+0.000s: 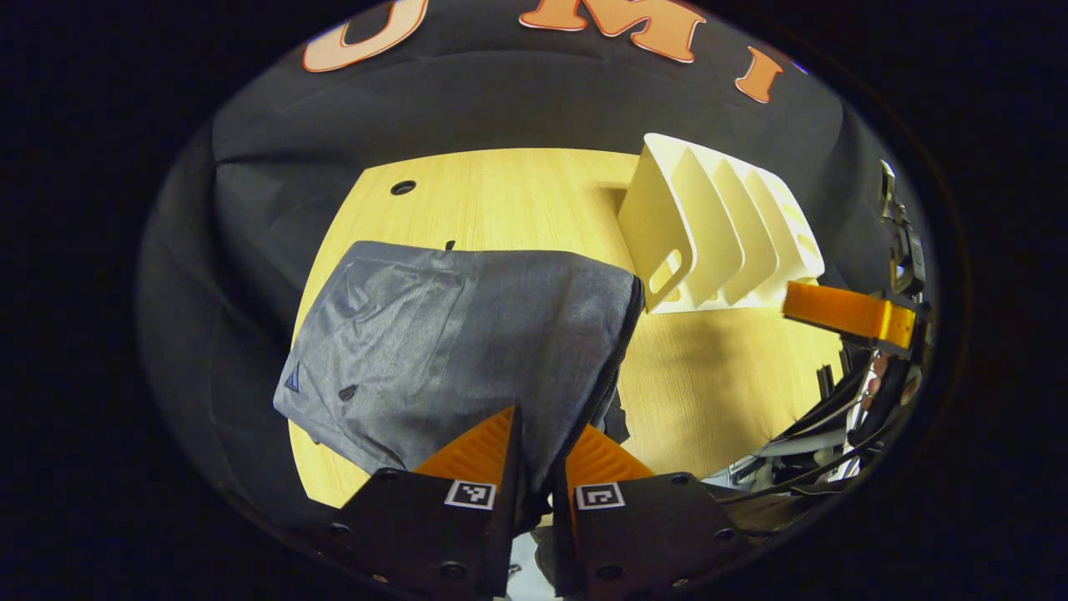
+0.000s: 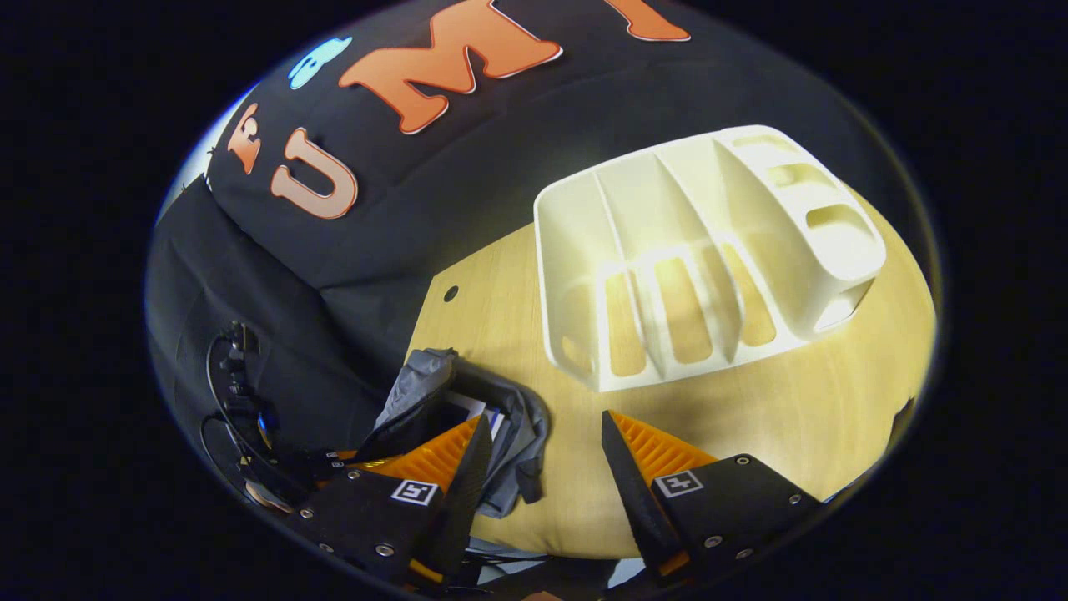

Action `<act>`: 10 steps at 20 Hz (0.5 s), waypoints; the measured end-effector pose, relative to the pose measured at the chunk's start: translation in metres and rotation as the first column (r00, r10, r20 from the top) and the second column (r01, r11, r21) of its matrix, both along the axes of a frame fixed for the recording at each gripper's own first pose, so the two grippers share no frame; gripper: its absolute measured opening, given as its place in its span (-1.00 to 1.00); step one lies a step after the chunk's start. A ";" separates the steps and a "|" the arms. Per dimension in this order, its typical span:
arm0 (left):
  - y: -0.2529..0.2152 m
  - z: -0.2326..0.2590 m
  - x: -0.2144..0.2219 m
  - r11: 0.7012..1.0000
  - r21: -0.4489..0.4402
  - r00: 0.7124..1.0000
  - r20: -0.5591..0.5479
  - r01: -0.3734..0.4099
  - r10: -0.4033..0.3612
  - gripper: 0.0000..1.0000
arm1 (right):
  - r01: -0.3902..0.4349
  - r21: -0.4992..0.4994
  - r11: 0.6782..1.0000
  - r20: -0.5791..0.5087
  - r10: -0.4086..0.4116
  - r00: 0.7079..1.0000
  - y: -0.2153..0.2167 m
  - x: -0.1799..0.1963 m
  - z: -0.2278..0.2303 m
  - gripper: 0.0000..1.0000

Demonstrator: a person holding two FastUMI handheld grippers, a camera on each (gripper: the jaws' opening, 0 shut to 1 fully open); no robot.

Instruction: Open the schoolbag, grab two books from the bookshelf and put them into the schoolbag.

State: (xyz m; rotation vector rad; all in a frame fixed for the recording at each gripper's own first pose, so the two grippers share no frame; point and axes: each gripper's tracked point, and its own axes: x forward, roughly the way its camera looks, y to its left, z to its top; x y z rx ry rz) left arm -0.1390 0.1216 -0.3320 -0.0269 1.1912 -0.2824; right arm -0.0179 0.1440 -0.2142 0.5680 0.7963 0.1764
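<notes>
The grey schoolbag (image 1: 450,351) lies on the wooden table (image 1: 717,392). My left gripper (image 1: 541,467) is shut on the fabric of the bag's near edge, by its opening. In the right gripper view the bag's mouth (image 2: 467,401) gapes, and white and blue book edges (image 2: 482,411) show inside it. My right gripper (image 2: 542,467) hovers open over the table just right of the bag, with nothing between its fingers. One of its orange fingers (image 1: 843,313) also shows at the right of the left gripper view. The white bookshelf (image 2: 701,250) stands behind with its slots bare.
The bookshelf (image 1: 717,234) takes up the table's far right part. A small round hole (image 1: 403,187) sits near the table's far left edge. Black cables (image 2: 234,392) hang off the left side, against the black cloth wall.
</notes>
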 end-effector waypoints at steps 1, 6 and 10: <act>-0.005 0.001 -0.003 1.000 0.010 1.000 0.002 -0.012 0.012 -0.54 | 0.003 -0.023 1.000 0.015 -0.003 1.000 -0.015 0.000 0.001 0.58; -0.052 0.008 -0.015 1.000 0.022 1.000 0.024 -0.019 0.019 0.70 | 0.009 -0.094 0.996 0.092 -0.001 0.996 -0.071 0.008 0.021 0.58; -0.112 0.030 -0.006 1.000 -0.026 0.992 0.123 0.003 0.000 0.71 | 0.022 -0.207 0.978 0.188 0.018 0.982 -0.105 0.016 0.047 0.58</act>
